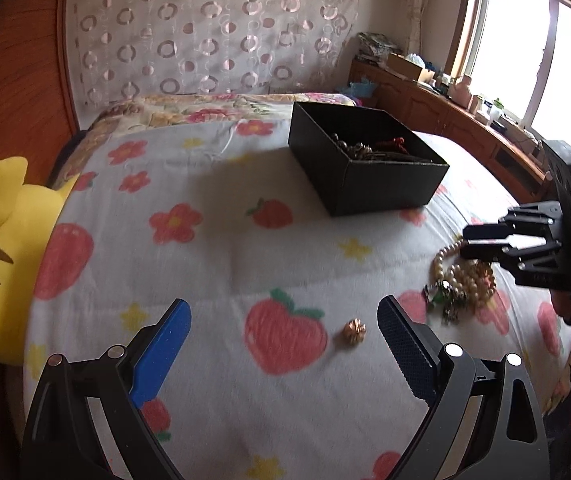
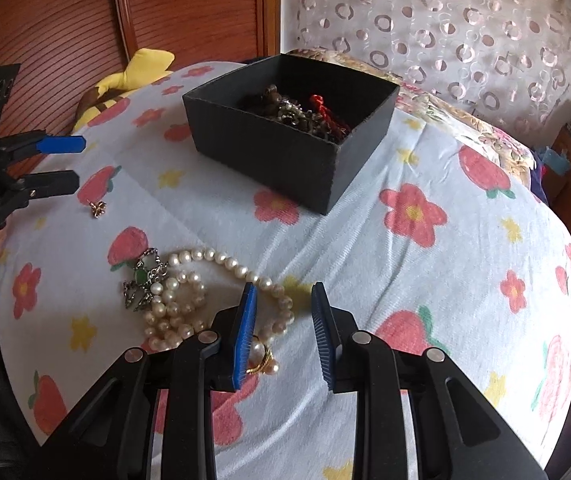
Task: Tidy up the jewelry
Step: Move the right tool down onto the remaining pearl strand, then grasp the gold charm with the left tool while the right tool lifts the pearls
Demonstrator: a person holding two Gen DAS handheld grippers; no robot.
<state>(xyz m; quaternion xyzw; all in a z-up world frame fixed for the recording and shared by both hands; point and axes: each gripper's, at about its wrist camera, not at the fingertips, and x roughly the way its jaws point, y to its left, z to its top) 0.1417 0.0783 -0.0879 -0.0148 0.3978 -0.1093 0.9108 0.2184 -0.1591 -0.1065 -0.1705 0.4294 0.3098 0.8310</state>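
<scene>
Hovering, left gripper [image 1: 281, 320]: jaws spread wide, nothing between them, above the bed [image 1: 213, 240]; small gold flower charm [image 1: 354, 333] lies on the quilt between its fingers, nearer the right one, not touched.
Right gripper [image 2: 284, 304]: jaws apart, released, low over the bed; a loop of the pearl necklace [image 2: 189, 300] runs into the gap, left blue pad [image 2: 245, 336] sits over the pearls, contact unclear.
Pearl necklace: coiled heap on the quilt, tangled with a silver chain with green stone [image 2: 143, 280] on its left side.
Gold ring [image 2: 261, 358]: beside the left pad, partly hidden by it, touching the pearls.
Black box [image 2: 285, 148]: open, on the bed beyond the loose pieces, well apart from them; holds dark beads, metal chain, red cord [image 2: 323, 110].
Yellow plush toy [image 1: 1, 252]: at the bed's left edge, against the wooden wall panel.
Background: curtain with ring pattern, wooden cabinet under the window.
</scene>
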